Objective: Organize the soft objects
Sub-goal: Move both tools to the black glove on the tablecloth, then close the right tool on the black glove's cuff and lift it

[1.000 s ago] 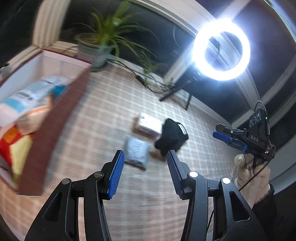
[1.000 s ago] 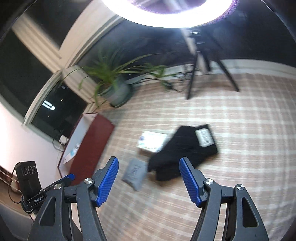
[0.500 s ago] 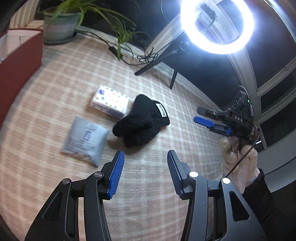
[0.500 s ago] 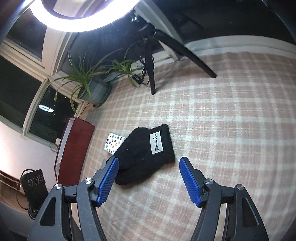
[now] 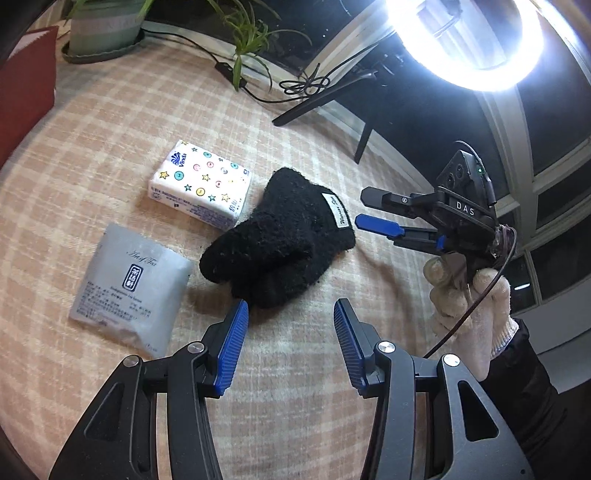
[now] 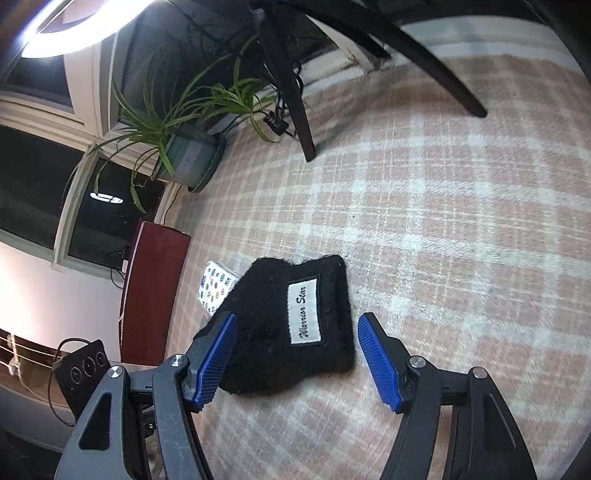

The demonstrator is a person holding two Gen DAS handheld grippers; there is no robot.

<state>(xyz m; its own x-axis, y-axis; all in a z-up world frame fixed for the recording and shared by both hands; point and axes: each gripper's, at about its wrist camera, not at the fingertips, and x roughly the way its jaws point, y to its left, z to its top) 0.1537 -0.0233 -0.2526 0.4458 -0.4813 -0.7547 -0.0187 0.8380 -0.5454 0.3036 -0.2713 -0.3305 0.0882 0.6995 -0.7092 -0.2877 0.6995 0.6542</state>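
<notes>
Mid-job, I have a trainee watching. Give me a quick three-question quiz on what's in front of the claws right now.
1. True or false: the right claw is shut on the black glove.
2. Which item touches the black glove: A) tissue pack, B) potted plant?
3. Fill in: the grey sachet lies on the checked ____.

Key: 1 false, its jaws are open; 2 A; 3 cloth.

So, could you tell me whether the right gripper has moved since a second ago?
Yes. The right gripper has come down toward the black glove, away from the potted plant.
</notes>
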